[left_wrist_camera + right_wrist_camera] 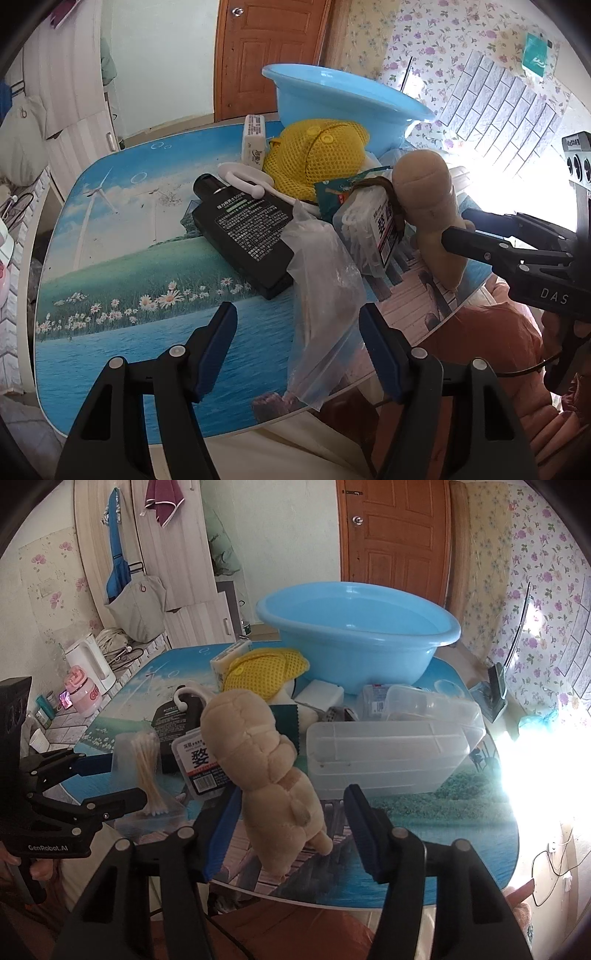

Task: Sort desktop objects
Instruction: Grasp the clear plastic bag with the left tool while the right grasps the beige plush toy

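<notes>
Grippers frame the lower part of both wrist views. The left gripper (297, 347) stands parted, with a clear plastic bag (325, 295) of cotton swabs lying between its blue pads; whether the pads touch the bag cannot be told. The right gripper (288, 834) is also parted around a tan plush toy (266, 771), which leans tilted between its fingers at the near edge of the table; the left pad lies against the toy while the right pad stands apart from it.

Beneath them the round table (110, 288) carries a printed scene of sky, wind turbines, daisies and water. Left of centre in the left view a black bottle (243, 232) lies flat, just beside the bag. A small clear box (373, 236) with a printed label rests against the toy. Above these sit a yellow mesh pouch (317, 155), a white hook (240, 177) and a white tube (254, 140). A light blue basin (354, 627) stands at the far side of the table. Clear plastic containers (391, 746) crowd the right centre of the right view, between the toy and the basin.

Behind, a brown wooden door (395, 531) fills the upper middle, floral wallpaper (535, 565) the upper right, and a white kettle (92, 661) stands on a side counter at the left.
</notes>
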A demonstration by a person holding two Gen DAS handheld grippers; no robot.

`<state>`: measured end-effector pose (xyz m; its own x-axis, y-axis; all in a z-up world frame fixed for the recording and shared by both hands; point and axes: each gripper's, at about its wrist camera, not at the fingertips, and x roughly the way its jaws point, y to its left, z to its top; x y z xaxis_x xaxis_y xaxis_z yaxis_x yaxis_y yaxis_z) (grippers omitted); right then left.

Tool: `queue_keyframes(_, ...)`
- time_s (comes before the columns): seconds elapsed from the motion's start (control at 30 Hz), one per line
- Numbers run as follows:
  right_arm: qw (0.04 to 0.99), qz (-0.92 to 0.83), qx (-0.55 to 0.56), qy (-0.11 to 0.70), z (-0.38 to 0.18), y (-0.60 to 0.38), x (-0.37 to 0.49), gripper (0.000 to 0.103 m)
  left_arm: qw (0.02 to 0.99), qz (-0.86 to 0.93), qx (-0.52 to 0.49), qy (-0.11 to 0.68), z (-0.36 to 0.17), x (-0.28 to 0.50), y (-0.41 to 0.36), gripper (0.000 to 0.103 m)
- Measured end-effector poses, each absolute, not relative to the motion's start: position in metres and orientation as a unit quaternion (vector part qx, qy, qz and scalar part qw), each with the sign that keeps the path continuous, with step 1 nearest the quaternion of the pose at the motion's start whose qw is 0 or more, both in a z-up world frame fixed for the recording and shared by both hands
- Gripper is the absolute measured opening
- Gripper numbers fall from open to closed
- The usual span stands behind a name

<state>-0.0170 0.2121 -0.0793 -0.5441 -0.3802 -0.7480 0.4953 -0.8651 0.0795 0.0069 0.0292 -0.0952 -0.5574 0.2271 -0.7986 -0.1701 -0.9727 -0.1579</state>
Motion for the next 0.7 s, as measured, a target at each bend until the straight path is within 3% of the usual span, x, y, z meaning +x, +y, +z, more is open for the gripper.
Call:
queue_keyframes(0.07, 0.252, -0.873, 0.410, 0.072, -0.082, 0.211, -0.016, 0.057, 0.114, 0.881, -0.459, -0.026, -0.097, 0.007, 0.032, 0.067)
queue_keyframes(0.13, 0.254, -0.871, 0.413, 0.075, -0.085, 0.209, -0.016, 0.057, 0.122, 0.878, -0.462, -0.023, -0.098, 0.008, 0.034, 0.045)
queue_keyframes(0.17, 0.255, -0.870, 0.414, 0.076, -0.086, 0.208, -0.016, 0.057, 0.128, 0.876, -0.465, -0.022, -0.098, 0.007, 0.035, 0.027)
queue_keyframes(0.2, 0.255, -0.869, 0.416, 0.077, -0.088, 0.207, -0.016, 0.057, 0.132, 0.875, -0.465, -0.020, -0.097, 0.008, 0.036, 0.024)
queue_keyframes(0.47, 0.258, -0.861, 0.431, 0.083, -0.097, 0.202, -0.018, 0.057, 0.126, 0.883, -0.452, -0.006, -0.089, 0.012, 0.031, 0.017)
queue_keyframes(0.53, 0.257, -0.863, 0.425, 0.091, -0.098, 0.200, -0.016, 0.046, 0.124, 0.885, -0.448, -0.008, -0.086, 0.013, 0.029, 0.016)
queue_keyframes(0.7, 0.271, -0.865, 0.416, 0.073, -0.092, 0.205, -0.013, 0.045, 0.115, 0.896, -0.428, -0.020, -0.076, 0.017, 0.021, 0.015)
